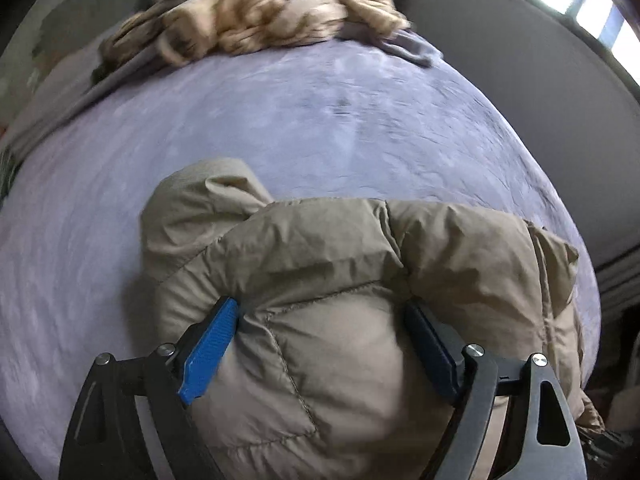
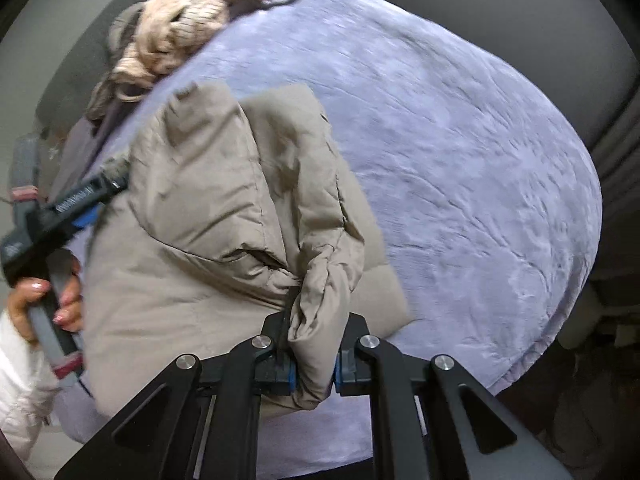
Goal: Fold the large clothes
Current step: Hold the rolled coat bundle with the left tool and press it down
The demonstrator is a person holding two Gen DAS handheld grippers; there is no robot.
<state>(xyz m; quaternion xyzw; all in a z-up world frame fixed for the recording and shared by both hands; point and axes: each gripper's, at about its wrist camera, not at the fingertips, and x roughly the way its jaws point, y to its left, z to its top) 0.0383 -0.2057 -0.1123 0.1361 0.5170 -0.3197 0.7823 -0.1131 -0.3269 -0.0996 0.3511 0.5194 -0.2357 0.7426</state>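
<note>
A beige puffer jacket [image 1: 340,264] lies bunched on a lavender bedspread [image 1: 320,120]. In the left wrist view my left gripper [image 1: 320,306] stands wide, and its blue pads [image 1: 208,348] press on both sides of a thick, puffy fold of the jacket. In the right wrist view the jacket [image 2: 208,200] rises as a crumpled mound. My right gripper [image 2: 316,344] is shut on a narrow bunched fold at the jacket's near right edge. A hand [image 2: 64,300] holds the left gripper's handle [image 2: 48,320] at the jacket's left side.
A heap of cream and brown knitted clothes [image 1: 260,12] lies at the far end of the bed [image 2: 460,160], also in the right wrist view [image 2: 176,36]. A white sleeve [image 2: 20,380] is at lower left. Grey walls surround the bed, and a bright window [image 1: 600,4] is at upper right.
</note>
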